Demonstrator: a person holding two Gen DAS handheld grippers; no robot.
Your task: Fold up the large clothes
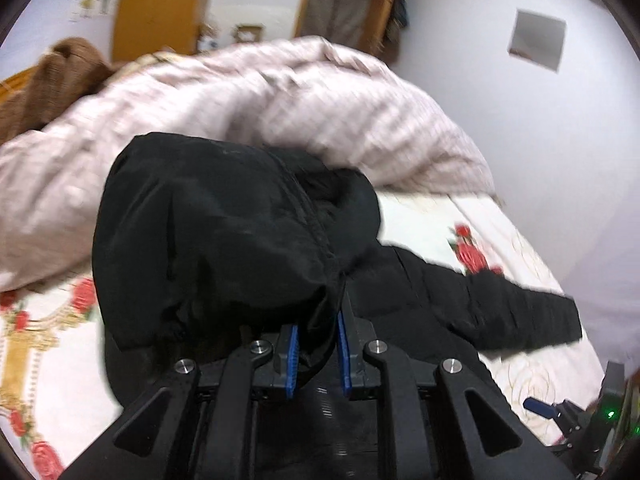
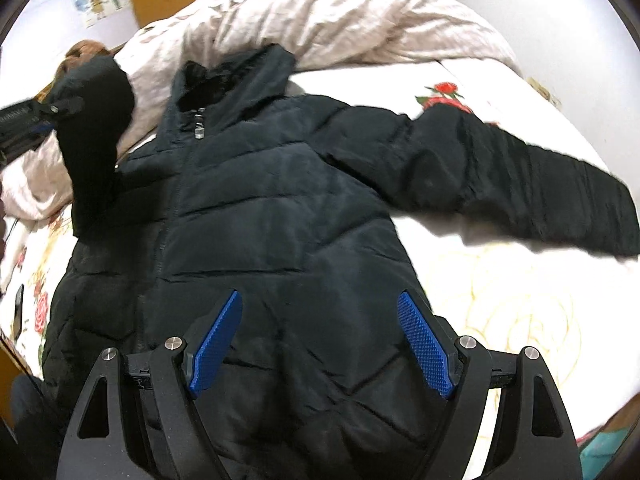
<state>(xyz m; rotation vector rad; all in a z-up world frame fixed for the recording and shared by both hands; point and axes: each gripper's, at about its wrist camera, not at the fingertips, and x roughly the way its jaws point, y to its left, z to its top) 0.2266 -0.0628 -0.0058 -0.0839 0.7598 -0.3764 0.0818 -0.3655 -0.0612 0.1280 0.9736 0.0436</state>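
Note:
A dark quilted hooded jacket [image 2: 280, 200] lies zipped, front up, on the bed. Its right sleeve [image 2: 520, 184] is spread out flat to the right. My left gripper [image 1: 318, 320] is shut on bunched black fabric of the left sleeve [image 1: 224, 232], which hangs lifted off the bed. In the right wrist view that sleeve [image 2: 96, 128] rises at the far left, with the left gripper [image 2: 60, 110] pinching its end. My right gripper [image 2: 320, 294] is open above the jacket's lower front, nothing between its blue pads [image 2: 216, 344].
A crumpled pink quilt [image 2: 340, 12] is heaped behind the jacket. The white sheet with red roses [image 2: 500, 280] covers the bed. A brown plush thing [image 1: 60, 76] lies at the back left, and a dark phone [image 2: 18, 308] near the left bed edge.

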